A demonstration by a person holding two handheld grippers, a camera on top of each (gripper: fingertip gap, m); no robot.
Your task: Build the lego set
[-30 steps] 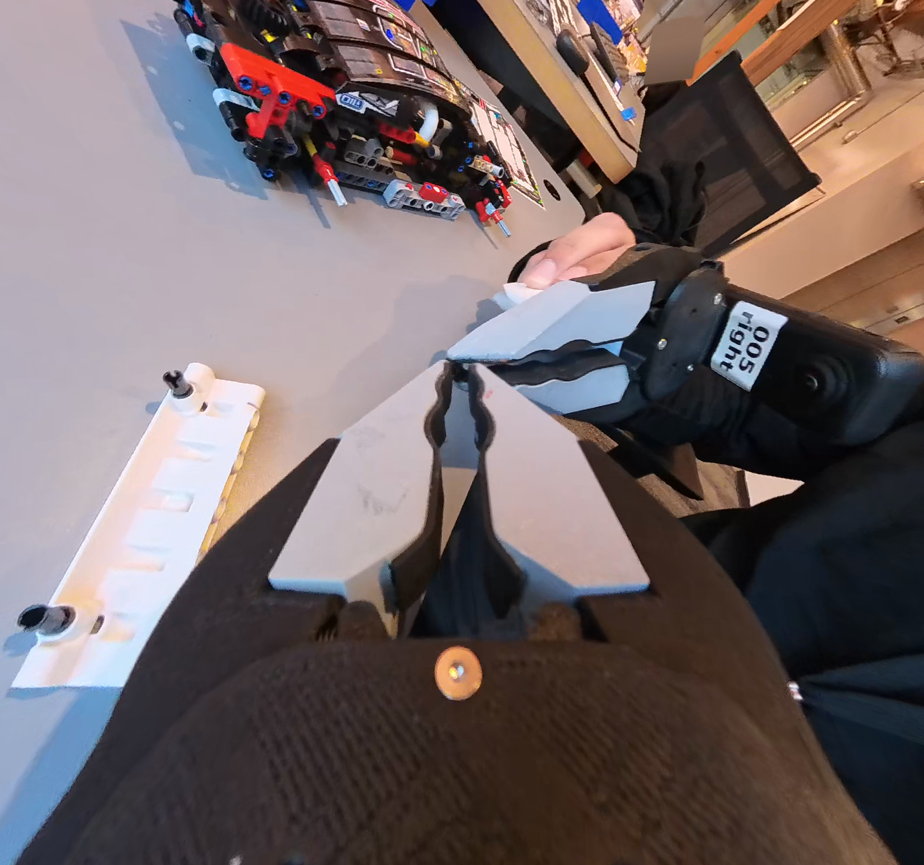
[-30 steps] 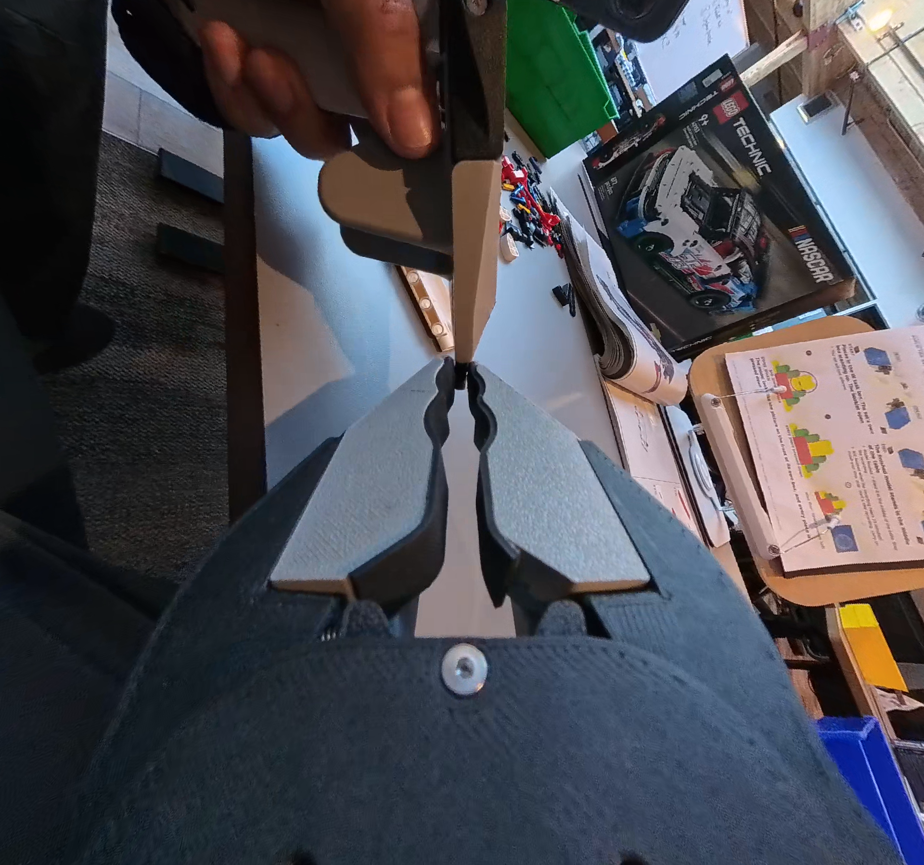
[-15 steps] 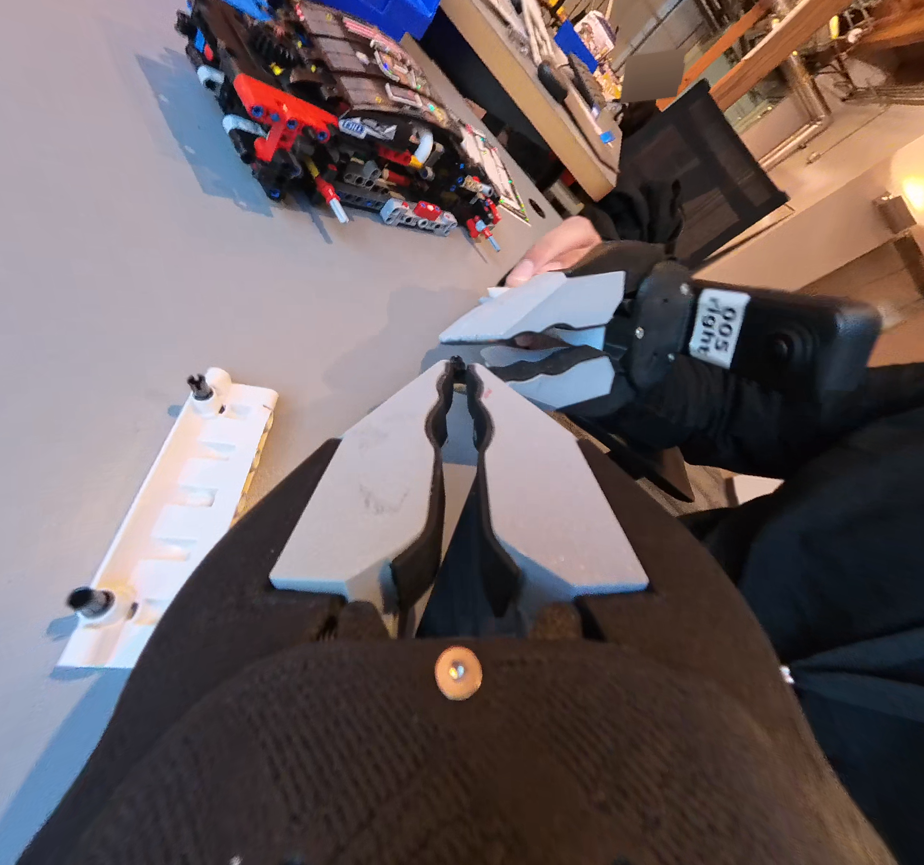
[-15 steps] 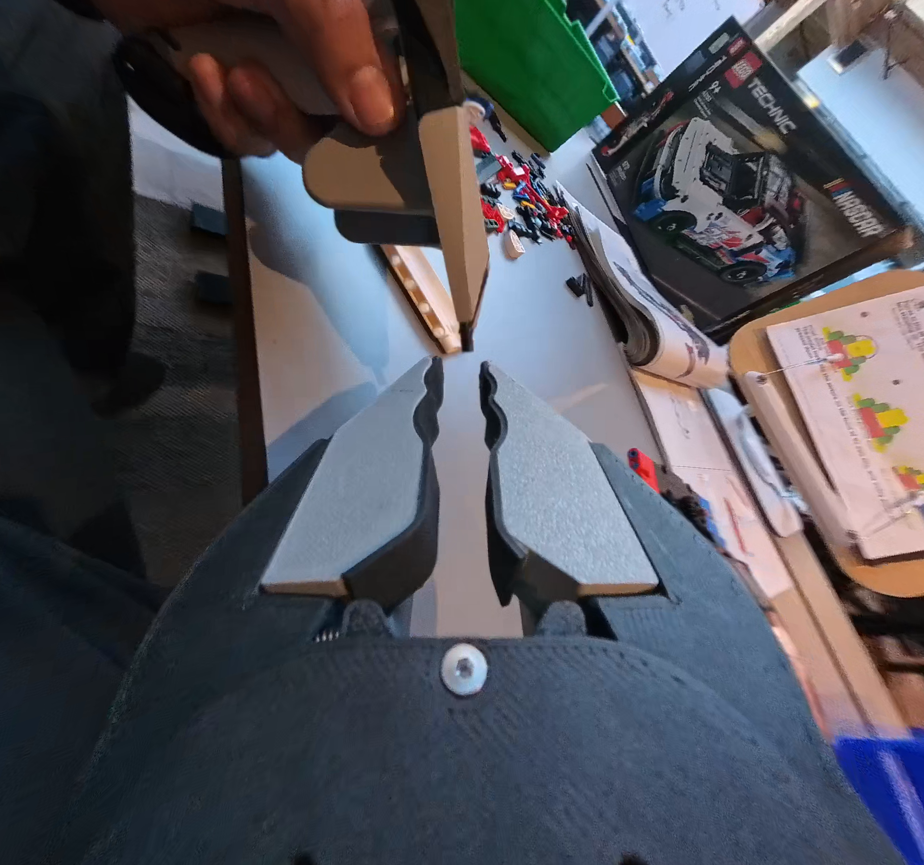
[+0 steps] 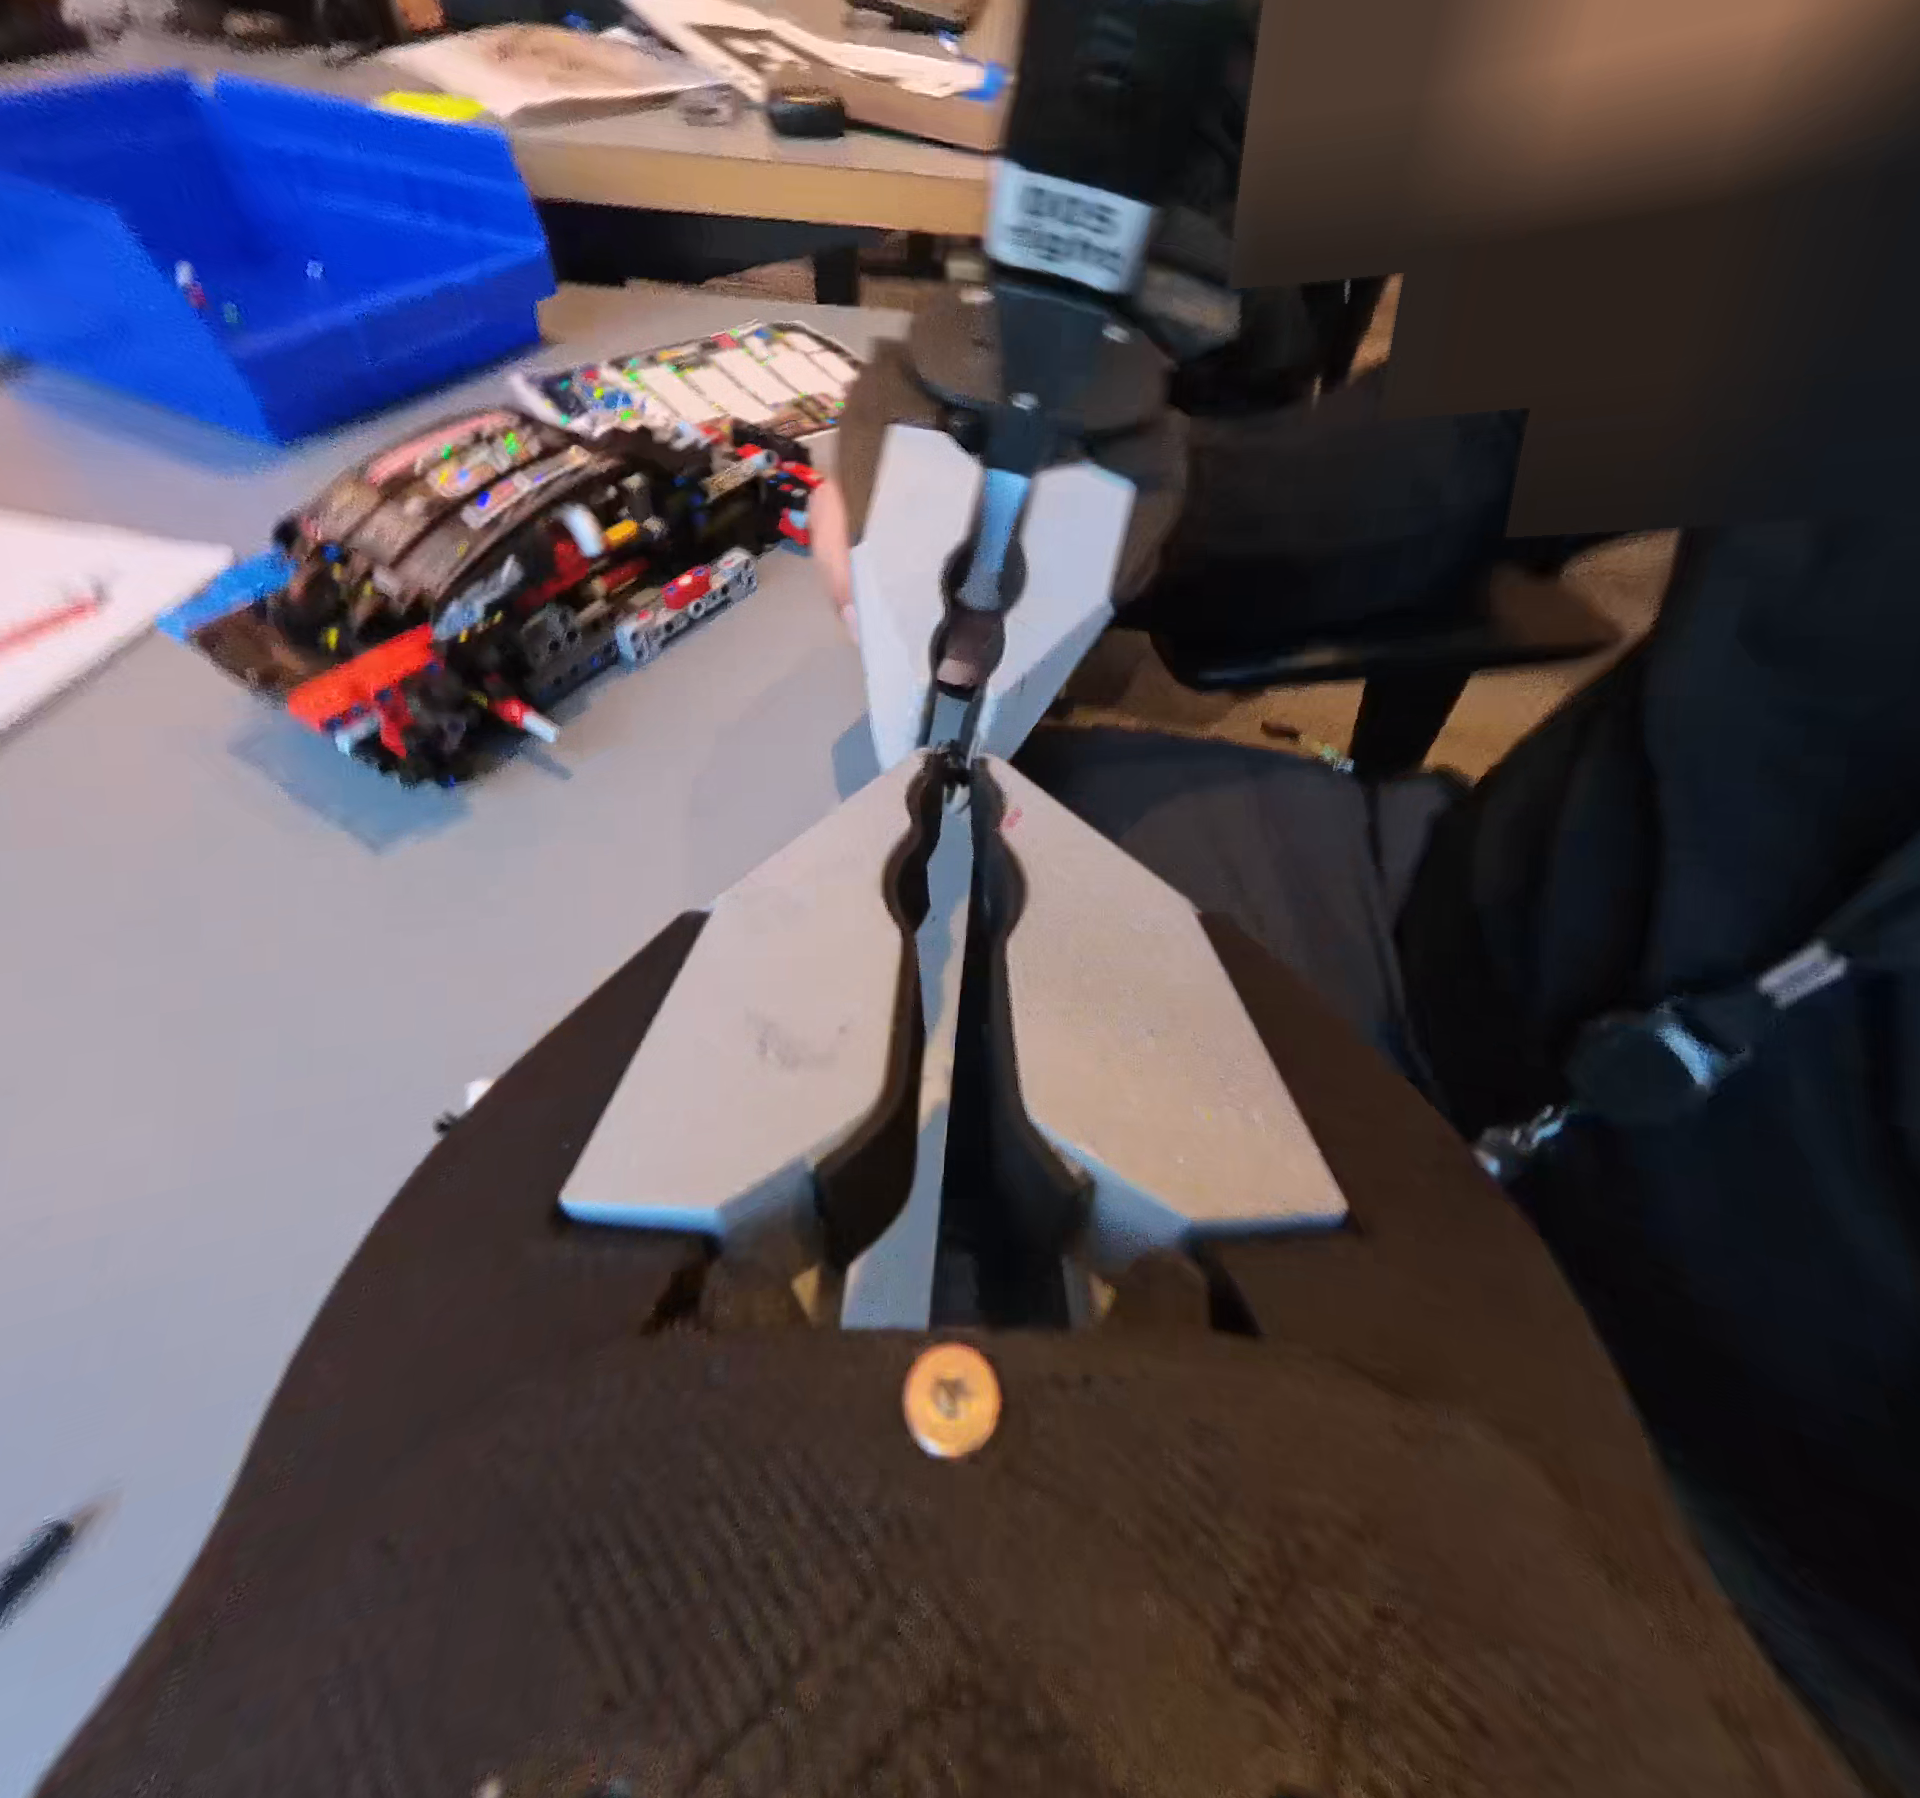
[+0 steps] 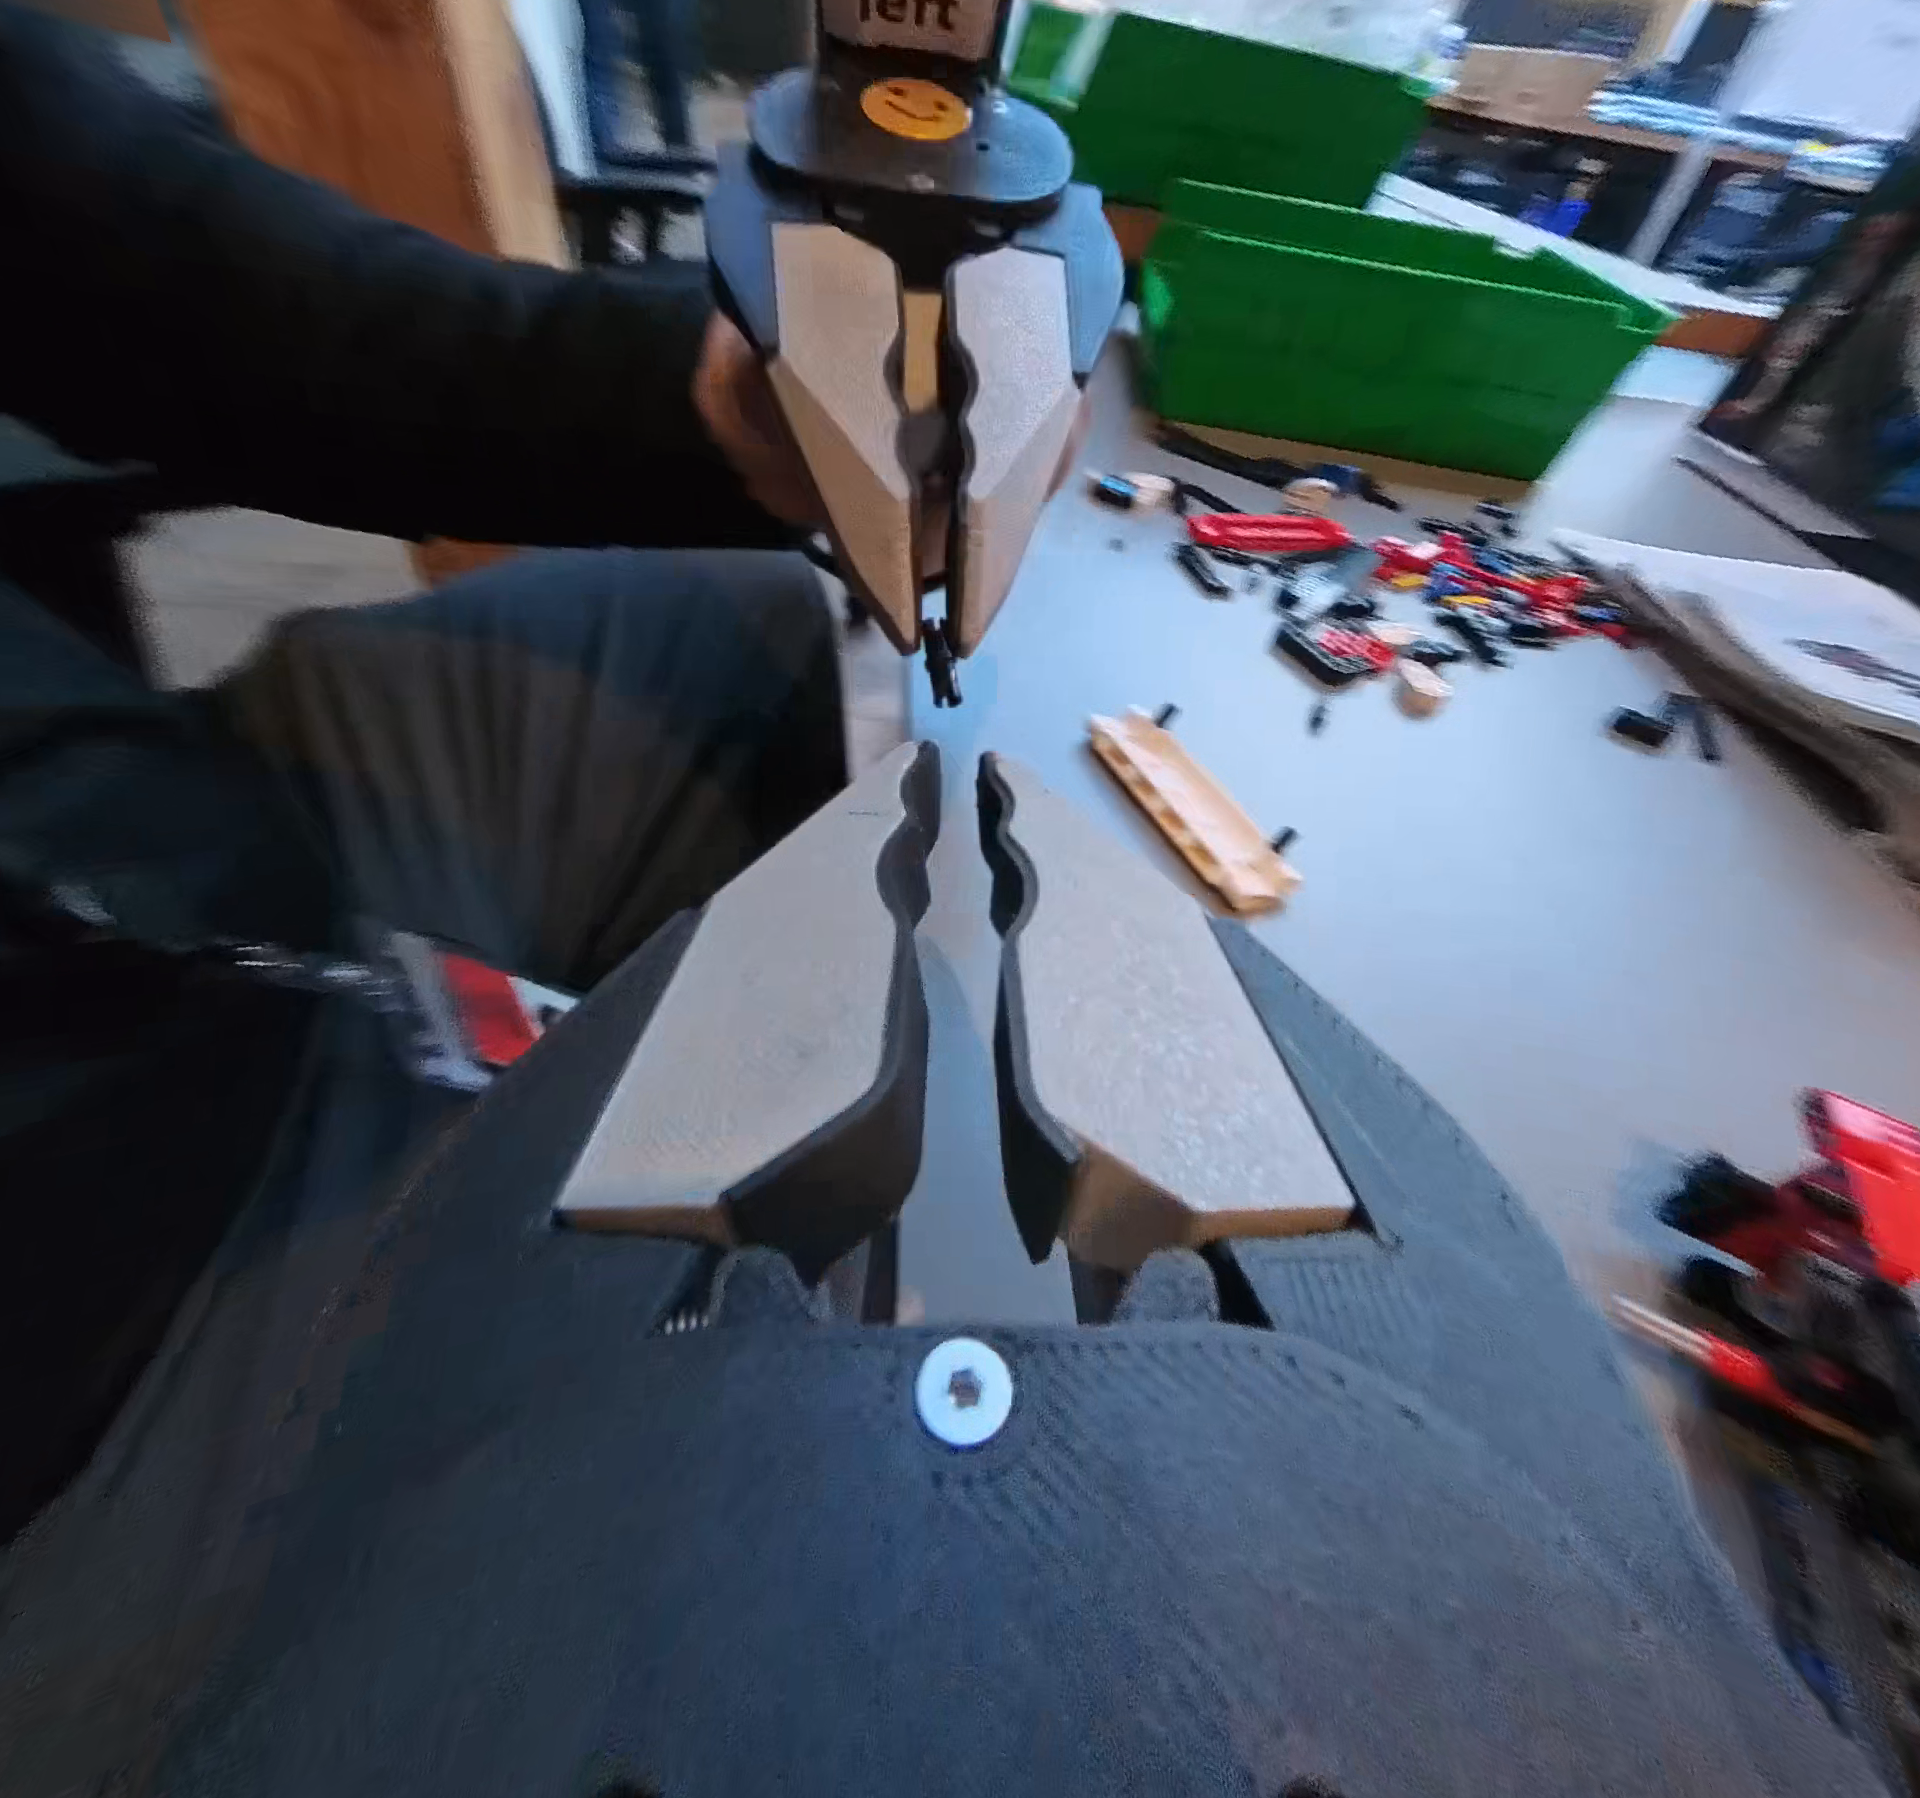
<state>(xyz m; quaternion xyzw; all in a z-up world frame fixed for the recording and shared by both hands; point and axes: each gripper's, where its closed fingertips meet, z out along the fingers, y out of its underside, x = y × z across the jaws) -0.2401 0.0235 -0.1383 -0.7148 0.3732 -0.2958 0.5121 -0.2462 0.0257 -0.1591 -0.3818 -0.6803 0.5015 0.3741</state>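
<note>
A small black plastic connector pin (image 6: 940,668) is pinched at the very tips of the left gripper (image 6: 938,642), sticking out toward the right gripper (image 6: 958,761), whose jaws stand slightly parted and hold nothing. The two grippers face tip to tip in the air over the near edge of the grey desk (image 6: 1455,917).

This looks like a hand-over or re-grip of the pin. To do it well, the right gripper should line its tip gap with the pin's free end and clamp squarely before the left one lets go, since so little of the pin shows.

On the desk lie a pale flat panel with black pins at its ends (image 6: 1190,829), a scatter of red, black and blue loose pieces (image 6: 1434,595), and the half-built black and red car model (image 5: 499,585). Green bins (image 6: 1351,335) and a blue bin (image 5: 260,242) stand behind, in a cluttered workshop.
</note>
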